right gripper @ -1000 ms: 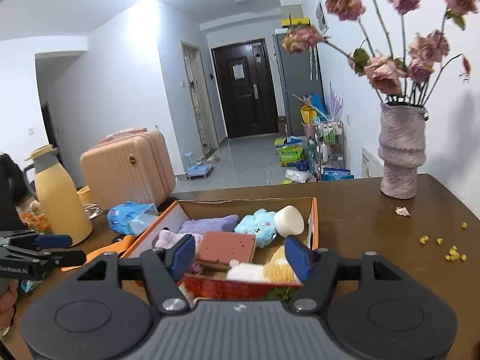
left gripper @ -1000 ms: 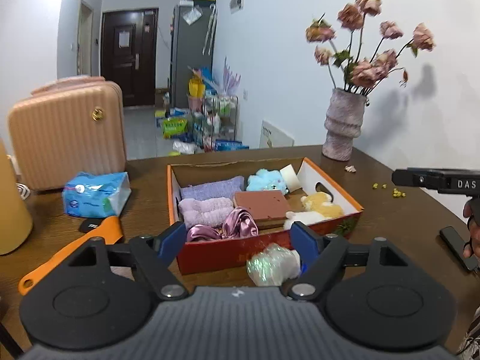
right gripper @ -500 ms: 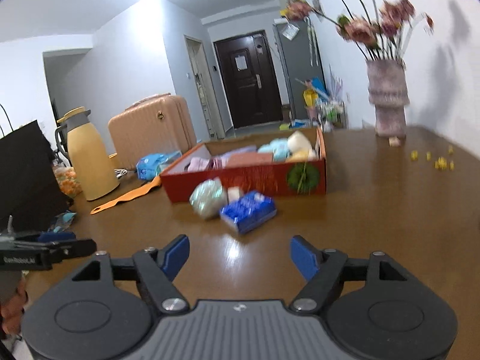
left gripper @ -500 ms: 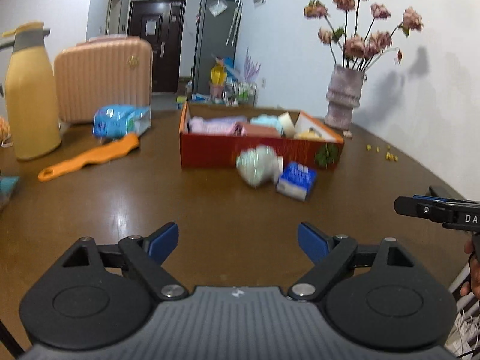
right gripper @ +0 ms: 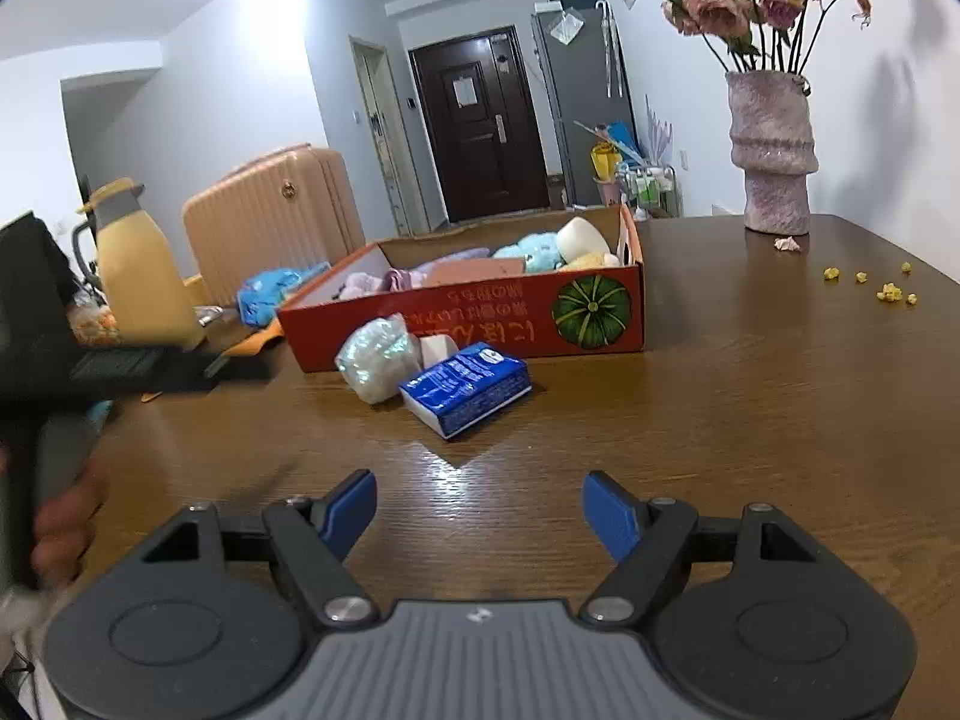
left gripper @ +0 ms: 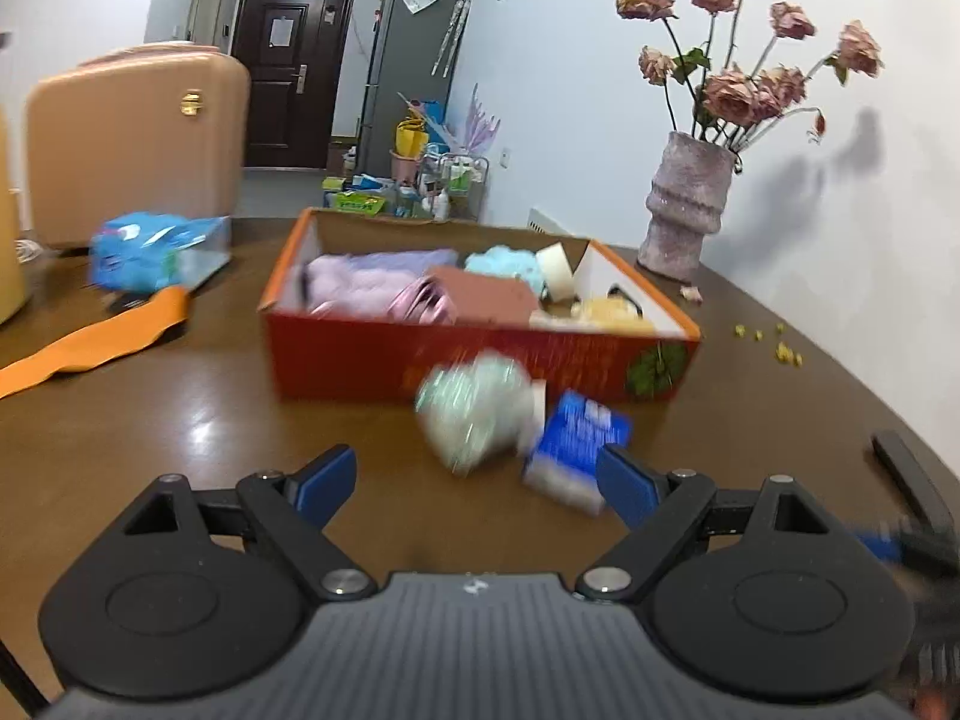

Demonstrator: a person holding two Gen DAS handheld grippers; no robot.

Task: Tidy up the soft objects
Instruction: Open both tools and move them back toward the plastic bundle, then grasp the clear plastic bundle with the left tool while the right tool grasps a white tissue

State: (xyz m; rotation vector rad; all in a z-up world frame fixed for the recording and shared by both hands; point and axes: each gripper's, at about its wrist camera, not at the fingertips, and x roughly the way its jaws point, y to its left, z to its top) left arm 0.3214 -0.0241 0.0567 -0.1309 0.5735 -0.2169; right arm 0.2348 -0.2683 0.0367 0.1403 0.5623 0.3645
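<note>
A red cardboard box sits on the brown table, filled with soft items: purple towels, a blue plush, a brown pad, a yellow plush. In front of it lie a shiny pale-green bundle and a blue tissue pack. My left gripper is open and empty, just short of these two. My right gripper is open and empty, further back.
A pink vase of dried roses stands at the back right. A peach suitcase, a blue tissue bag, an orange tool and a yellow flask are at the left. Yellow crumbs lie at the right.
Both grippers pulled back from over the box, then the left moved forward toward the bundle and tissue pack. Both stayed open and empty.
</note>
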